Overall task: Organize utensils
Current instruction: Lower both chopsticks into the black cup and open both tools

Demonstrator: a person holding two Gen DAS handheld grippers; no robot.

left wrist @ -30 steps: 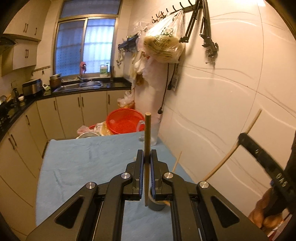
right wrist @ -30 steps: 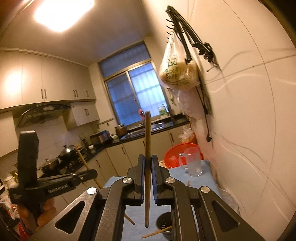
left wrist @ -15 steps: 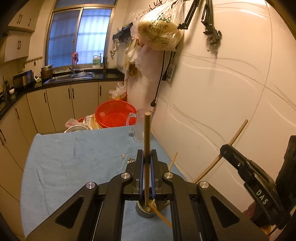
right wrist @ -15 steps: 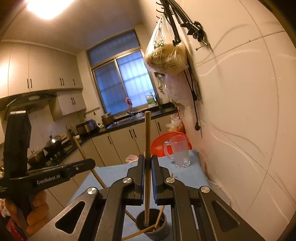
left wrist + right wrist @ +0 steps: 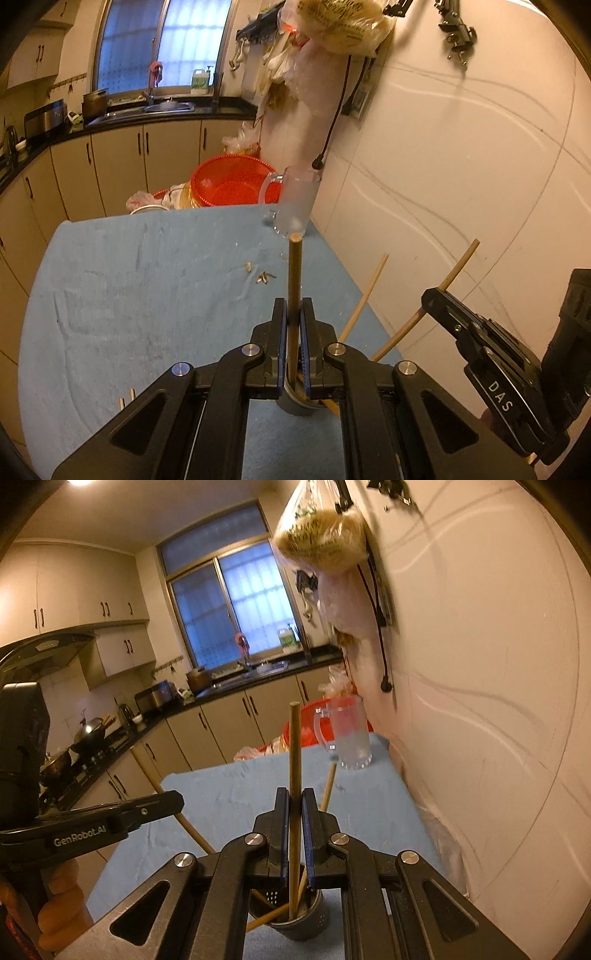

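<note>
Both chopsticks stand nearly upright and straight over the holder, so what is left comes down to a drop along their own long axis. In the right wrist view the right gripper [image 5: 294, 834] has its jaws pinched narrow on a brown chopstick [image 5: 294, 775], whose lower end already sits inside the mouth of the dark grey utensil holder [image 5: 295, 921] on the blue cloth [image 5: 229, 786]; the holder lies directly below the jaws, not off to either side. The left gripper [image 5: 293, 350] likewise clamps a second chopstick [image 5: 294, 280] upright, with the same holder's rim peeking out just beneath its fingers, though whether that tip is inside the cup is hidden by the jaws. Of the two, the right one looks further along (my judgement from the tip being past the rim). Paler chopsticks already lean out of the holder at a slant, one towards the wall. The held sticks are thin, round, plain wood, darker than the leaning ones. A clear glass mug [image 5: 347, 734] stands well apart at the far end of the cloth.
</note>
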